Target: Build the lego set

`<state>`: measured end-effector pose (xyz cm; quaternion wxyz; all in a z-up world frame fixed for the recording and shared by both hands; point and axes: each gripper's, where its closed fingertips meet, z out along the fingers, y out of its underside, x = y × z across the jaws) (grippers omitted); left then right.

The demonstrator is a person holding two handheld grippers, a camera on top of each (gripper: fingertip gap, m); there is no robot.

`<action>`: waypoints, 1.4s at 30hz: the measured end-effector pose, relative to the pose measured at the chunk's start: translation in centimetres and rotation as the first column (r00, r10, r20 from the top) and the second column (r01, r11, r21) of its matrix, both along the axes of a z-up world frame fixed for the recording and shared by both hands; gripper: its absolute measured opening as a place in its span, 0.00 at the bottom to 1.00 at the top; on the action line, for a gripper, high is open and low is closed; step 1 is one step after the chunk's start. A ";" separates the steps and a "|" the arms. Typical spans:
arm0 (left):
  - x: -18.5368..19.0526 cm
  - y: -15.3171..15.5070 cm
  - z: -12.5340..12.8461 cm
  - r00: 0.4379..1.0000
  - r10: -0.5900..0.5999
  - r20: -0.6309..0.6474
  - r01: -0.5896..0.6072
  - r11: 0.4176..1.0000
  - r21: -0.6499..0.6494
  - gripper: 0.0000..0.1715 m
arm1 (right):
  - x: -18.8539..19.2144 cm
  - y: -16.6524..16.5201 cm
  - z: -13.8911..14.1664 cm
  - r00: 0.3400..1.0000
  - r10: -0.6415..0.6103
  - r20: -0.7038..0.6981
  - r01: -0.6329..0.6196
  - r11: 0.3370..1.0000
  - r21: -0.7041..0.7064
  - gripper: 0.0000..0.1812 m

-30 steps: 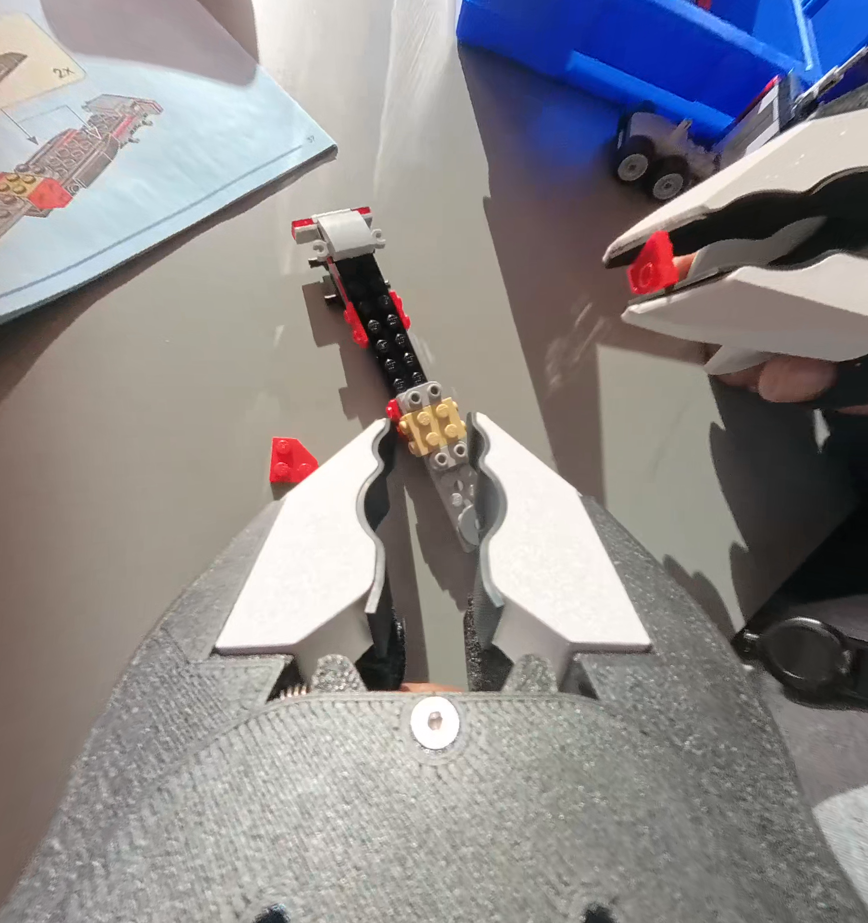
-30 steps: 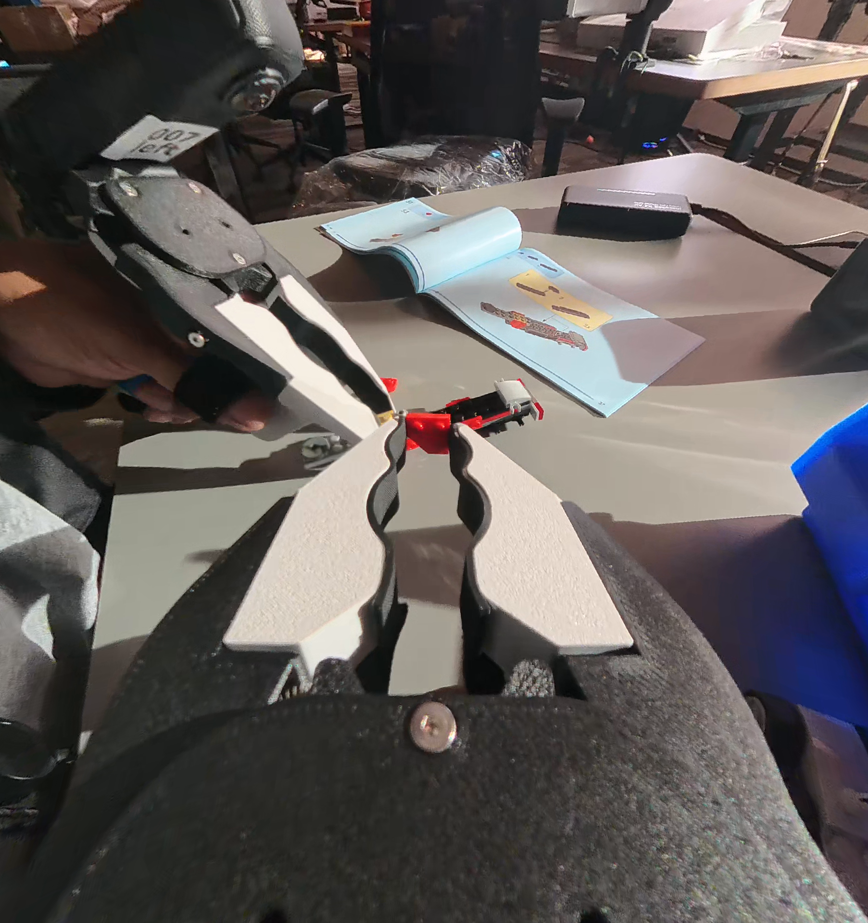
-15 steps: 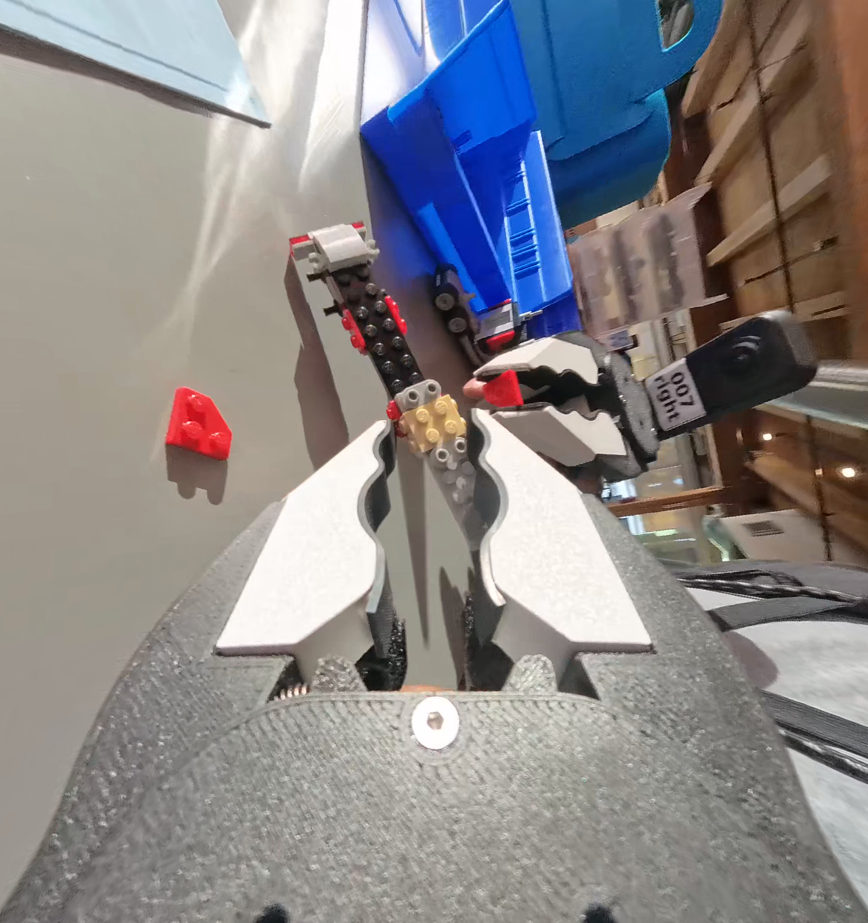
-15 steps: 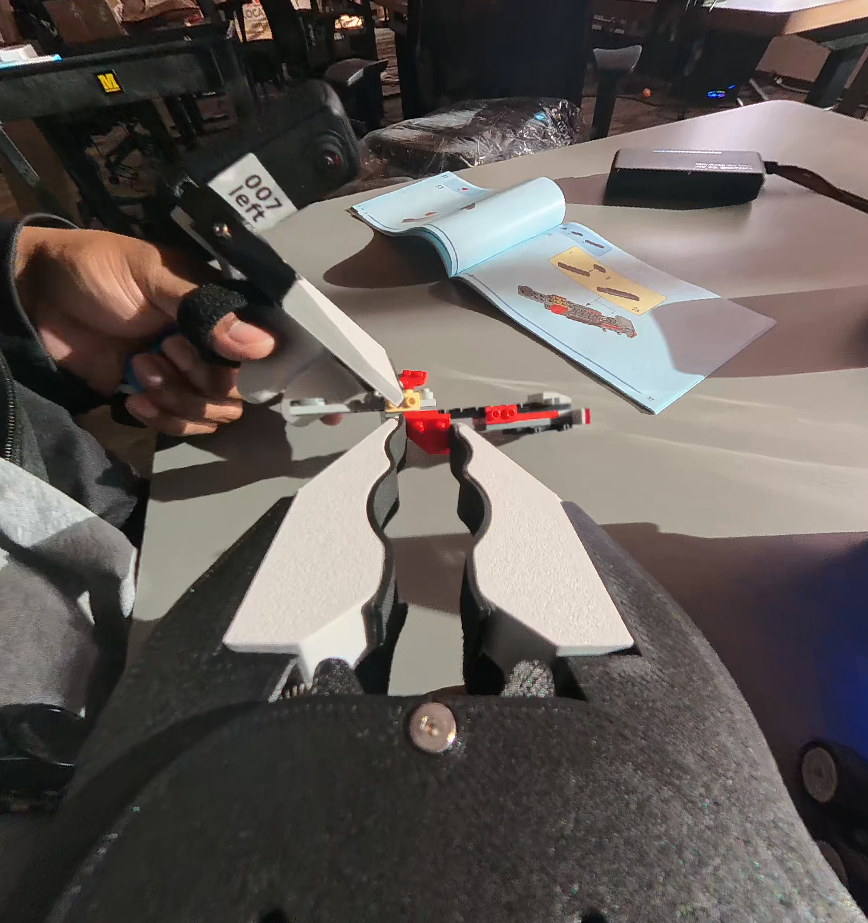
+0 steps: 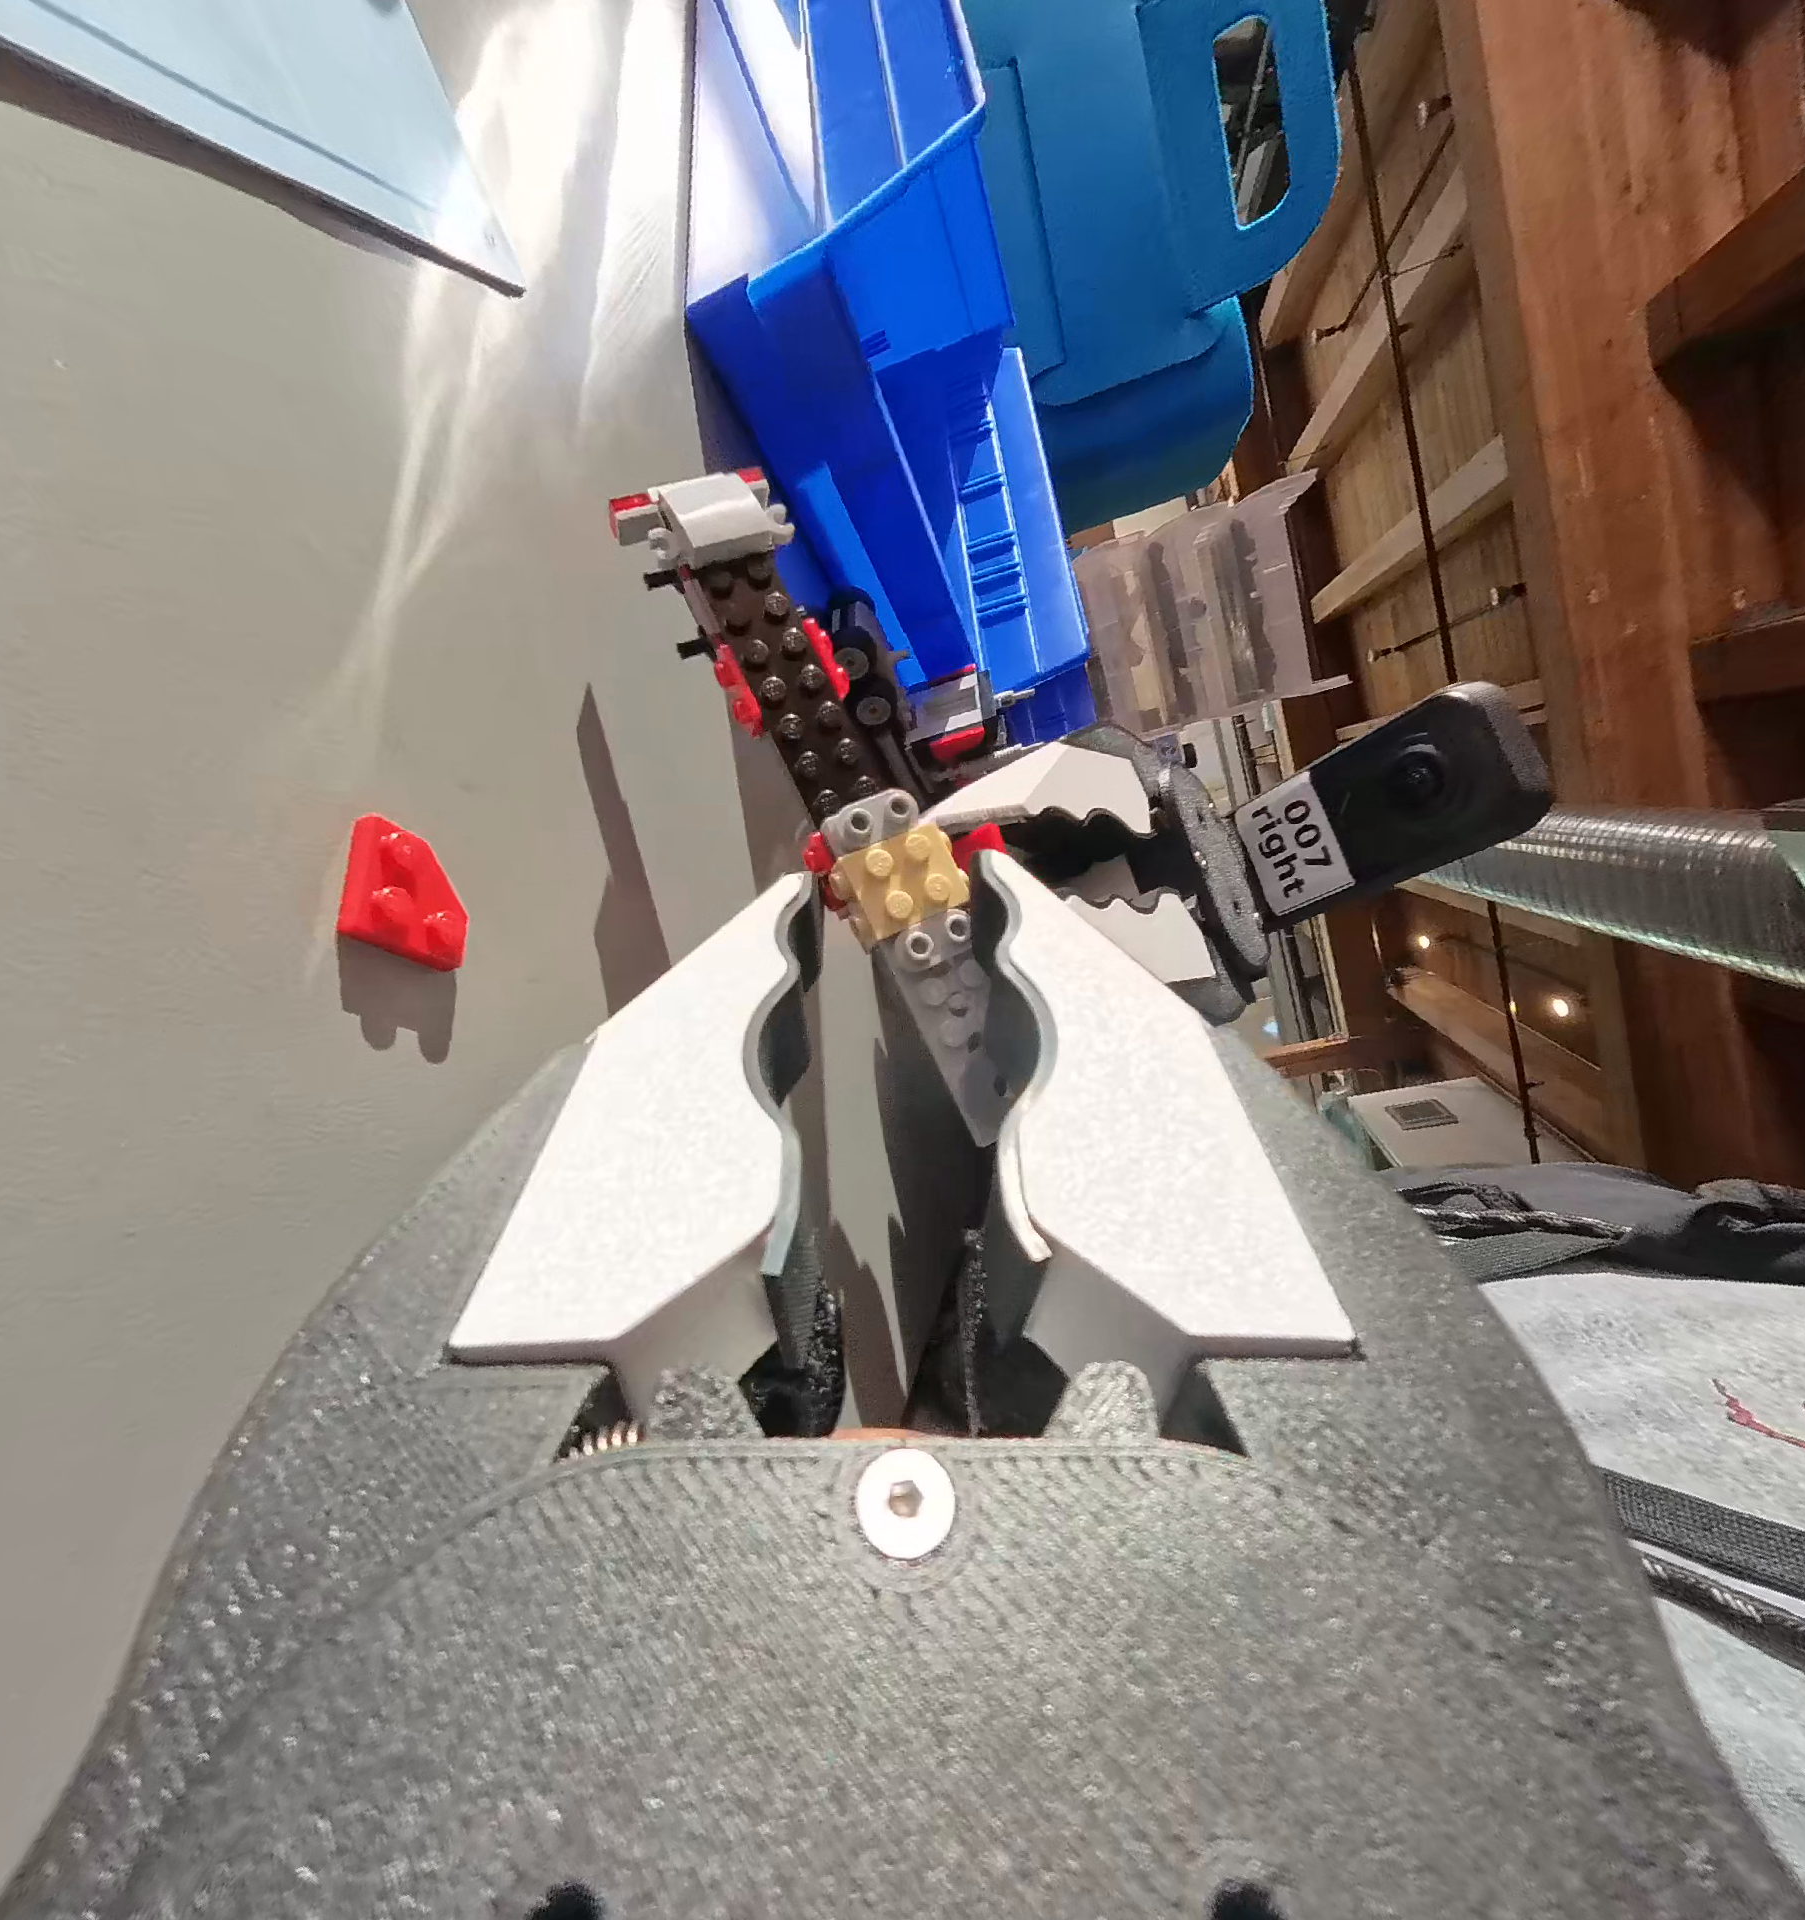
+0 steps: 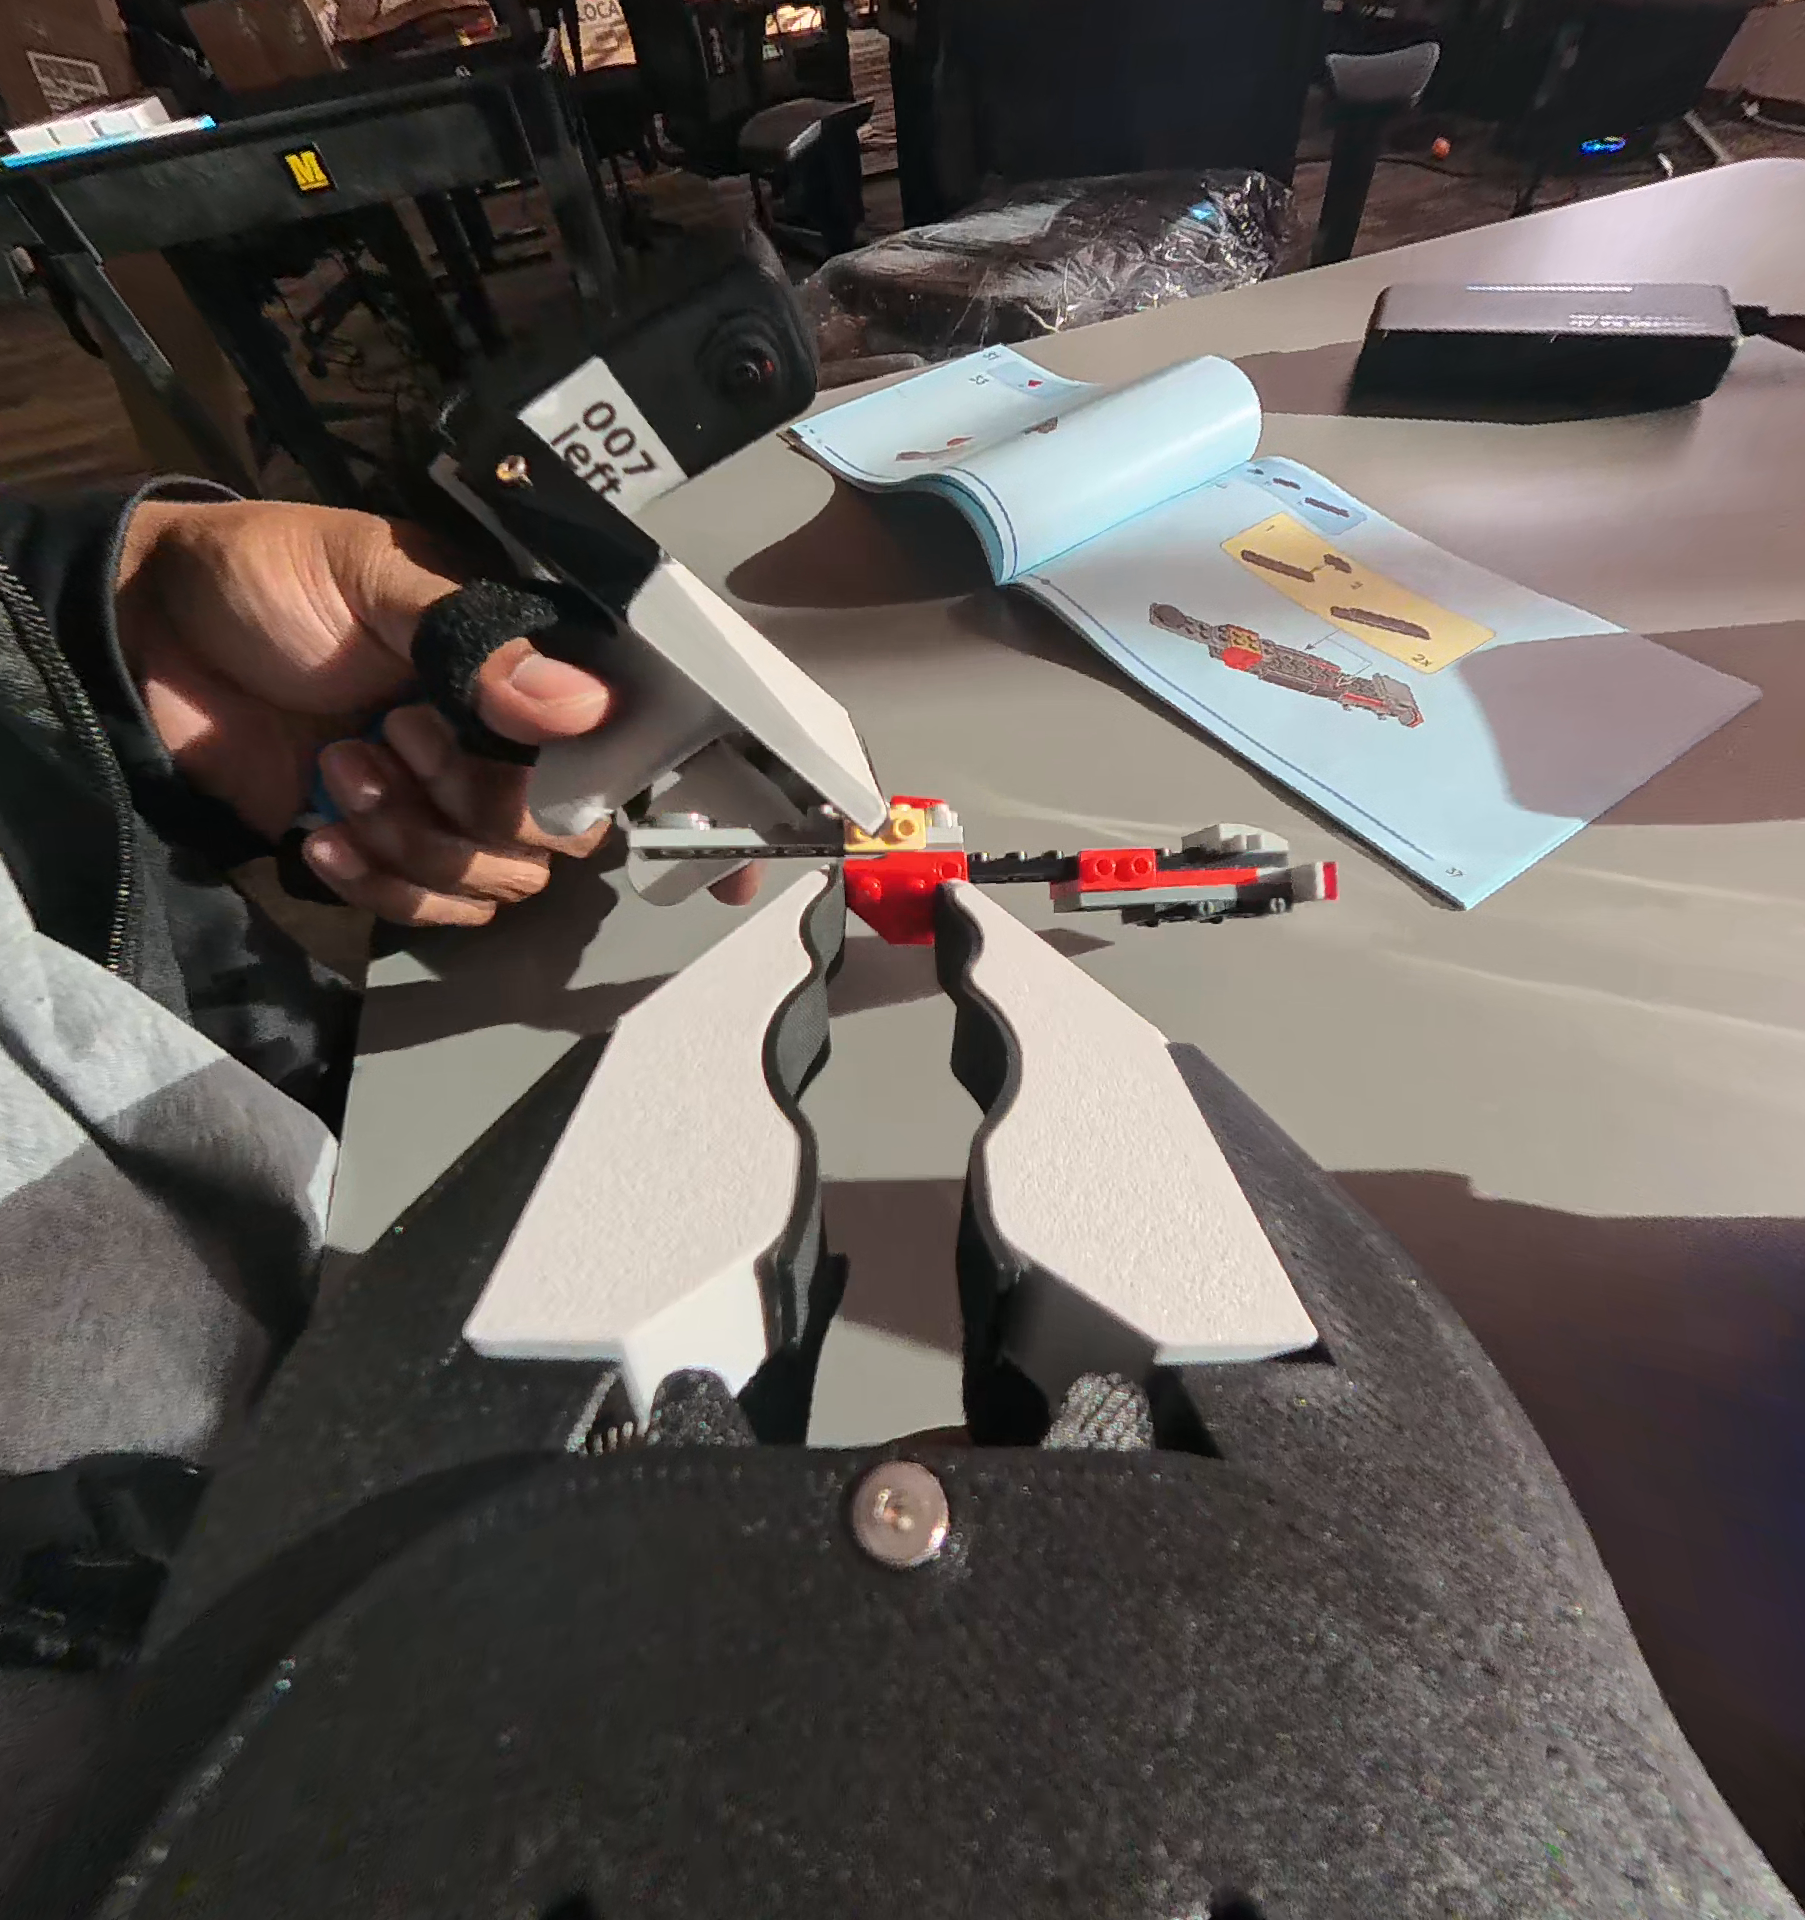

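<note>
Above the grey table (image 6: 1293,1039), my left gripper (image 5: 893,894) clenched the long lego model (image 5: 825,717), while my right gripper (image 6: 885,896) pinched a red wedge piece (image 6: 893,896), its tip half hidden under the model.

The left gripper (image 5: 893,899) is clamped sideways, gripped by a bare hand (image 6: 358,696); the right gripper (image 6: 887,899) pinches narrowly, seemingly level with it

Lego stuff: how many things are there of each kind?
Long lego builds: 1, in the left gripper
Loose red pieces: 2, one in the right gripper
Instruction booklets: 1
Total: 4
</note>
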<state>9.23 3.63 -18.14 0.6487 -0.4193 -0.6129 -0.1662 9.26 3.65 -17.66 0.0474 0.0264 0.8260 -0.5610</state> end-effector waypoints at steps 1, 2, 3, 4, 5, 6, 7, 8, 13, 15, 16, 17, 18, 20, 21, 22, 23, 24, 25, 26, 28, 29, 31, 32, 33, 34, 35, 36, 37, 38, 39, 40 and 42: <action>0.0 -0.1 0.1 1.000 0.001 -0.001 -0.001 1.000 0.010 0.17 | 0.0 -0.1 0.0 1.000 -0.001 0.001 0.001 1.000 -0.001 0.10; 0.0 -0.1 0.1 1.000 0.002 -0.001 -0.002 1.000 0.018 0.17 | -0.1 -0.2 0.0 1.000 -0.003 0.002 0.003 1.000 -0.002 0.10; 0.0 -0.2 0.1 1.000 0.004 0.000 -0.004 1.000 0.026 0.17 | -0.1 -0.3 0.1 1.000 -0.004 0.003 0.004 1.000 -0.003 0.10; -0.1 -0.3 0.2 1.000 0.005 0.001 -0.005 0.999 0.035 0.17 | -0.2 -0.3 0.1 1.000 -0.005 0.004 0.005 1.000 -0.005 0.10; -0.1 -0.3 0.2 1.000 0.005 0.002 -0.005 0.999 0.045 0.17 | -0.2 -0.4 0.2 1.000 -0.005 0.004 0.005 1.000 -0.006 0.10; -0.1 -0.3 0.3 1.000 0.004 0.003 -0.004 0.999 0.054 0.17 | -0.2 -0.5 0.2 1.000 -0.004 0.004 0.004 1.000 -0.006 0.10; -0.1 -0.3 0.3 1.000 0.002 0.005 -0.002 0.998 0.064 0.17 | -0.1 -0.6 0.2 1.000 -0.003 0.003 0.003 1.000 -0.006 0.10; -0.1 -0.4 0.3 1.000 0.000 0.007 0.000 0.997 0.073 0.17 | -0.1 -0.7 0.2 1.000 0.000 0.003 0.000 1.000 -0.005 0.10; 0.0 -0.5 0.4 1.000 -0.009 0.016 0.007 0.993 0.115 0.17 | 0.0 -0.9 0.4 1.000 0.004 0.002 -0.004 1.000 -0.008 0.10; 0.0 -0.5 0.4 1.000 -0.015 0.018 0.013 0.992 0.125 0.17 | -0.1 -1.0 0.4 1.000 0.003 0.000 -0.003 1.000 -0.008 0.10; 0.0 -0.5 0.4 1.000 -0.019 0.017 0.017 0.992 0.126 0.17 | -0.1 -1.0 0.4 1.000 0.004 -0.003 -0.004 1.000 -0.007 0.10; 0.0 -0.4 0.4 1.000 -0.022 0.016 0.019 0.992 0.125 0.17 | -0.1 -1.0 0.5 1.000 0.004 -0.007 -0.004 1.000 -0.005 0.10; 0.0 -0.4 0.4 1.000 -0.025 0.013 0.023 0.992 0.121 0.17 | -0.1 -1.0 0.5 1.000 0.004 -0.011 -0.004 1.000 -0.003 0.10; 0.1 -0.4 0.4 1.000 -0.028 0.008 0.027 0.994 0.107 0.17 | -0.2 -1.0 0.5 1.000 0.005 -0.018 -0.005 1.000 0.002 0.10; 0.1 -0.4 0.4 1.000 -0.029 0.005 0.028 0.995 0.098 0.17 | -0.2 -1.0 0.6 1.000 0.005 -0.022 -0.004 1.000 0.004 0.10; 0.1 -0.4 0.3 1.000 -0.030 0.001 0.029 0.996 0.086 0.17 | -0.2 -1.0 0.6 1.000 0.005 -0.027 -0.004 1.000 0.008 0.10; 0.1 -0.4 0.3 1.000 -0.029 -0.001 0.029 0.997 0.076 0.17 | -0.3 -1.0 0.6 0.999 0.004 -0.032 -0.004 1.000 0.012 0.10; 0.1 -0.5 0.3 1.000 -0.028 -0.003 0.028 0.997 0.068 0.17 | -0.3 -0.9 0.6 0.999 0.004 -0.038 -0.003 1.000 0.015 0.10; 0.1 -0.5 0.3 1.000 -0.028 -0.005 0.028 0.997 0.066 0.17 | -0.3 -0.9 0.6 0.999 0.004 -0.043 -0.003 1.000 0.018 0.10; 0.1 -0.5 0.3 1.000 -0.029 -0.006 0.029 0.997 0.068 0.17 | -0.4 -1.0 0.6 0.999 0.003 -0.046 -0.002 1.000 0.020 0.10; 0.2 -0.4 0.3 0.999 -0.034 -0.007 0.034 0.997 0.070 0.17 | -0.4 -1.0 0.7 0.999 0.004 -0.051 -0.003 1.000 0.021 0.10; 0.2 -0.4 0.4 0.999 -0.035 -0.009 0.036 0.997 0.072 0.17 | -0.3 -1.1 0.7 0.999 0.006 -0.052 -0.005 1.000 0.022 0.10; 0.2 -0.4 0.4 0.999 -0.035 -0.008 0.036 0.996 0.082 0.17 | -0.4 -1.1 0.8 0.998 0.007 -0.057 -0.006 1.000 0.023 0.10; 0.2 -0.4 0.4 0.999 -0.037 -0.008 0.037 0.995 0.088 0.17 | -0.3 -1.1 0.8 0.998 0.008 -0.058 -0.007 1.000 0.023 0.10; 0.2 -0.4 0.5 0.999 -0.038 -0.009 0.038 0.995 0.092 0.17 | -0.3 -1.2 0.9 0.998 0.009 -0.059 -0.008 1.000 0.022 0.10; 0.2 -0.4 0.5 0.999 -0.039 -0.009 0.040 0.995 0.095 0.17 | -0.3 -1.2 0.9 0.998 0.010 -0.060 -0.009 1.000 0.021 0.10; 0.2 -0.4 0.5 0.999 -0.040 -0.009 0.041 0.994 0.098 0.17 | -0.3 -1.2 1.0 0.998 0.011 -0.061 -0.010 1.000 0.021 0.10; 0.2 -0.4 0.5 0.999 -0.041 -0.008 0.042 0.994 0.101 0.17 | -0.3 -1.2 1.0 0.998 0.012 -0.061 -0.011 1.000 0.022 0.10; 0.2 -0.4 0.5 0.999 -0.043 -0.007 0.043 0.994 0.104 0.17 | -0.3 -1.2 1.0 0.998 0.014 -0.060 -0.013 1.000 0.022 0.10; 0.2 -0.4 0.5 0.999 -0.043 -0.005 0.043 0.993 0.106 0.17 | -0.2 -1.1 1.1 0.998 0.017 -0.058 -0.016 1.000 0.019 0.10; 0.2 -0.4 0.5 0.999 -0.043 -0.003 0.043 0.994 0.105 0.17 | -0.2 -1.2 1.2 0.998 0.020 -0.053 -0.019 1.000 0.015 0.10; 0.2 -0.4 0.4 0.999 -0.044 -0.003 0.044 0.994 0.105 0.17 | -0.1 -1.2 1.3 0.999 0.023 -0.047 -0.023 1.000 0.010 0.10; 0.2 -0.4 0.4 0.999 -0.048 -0.003 0.048 0.993 0.103 0.17 | 0.0 -1.2 1.3 0.999 0.027 -0.042 -0.026 1.000 0.011 0.10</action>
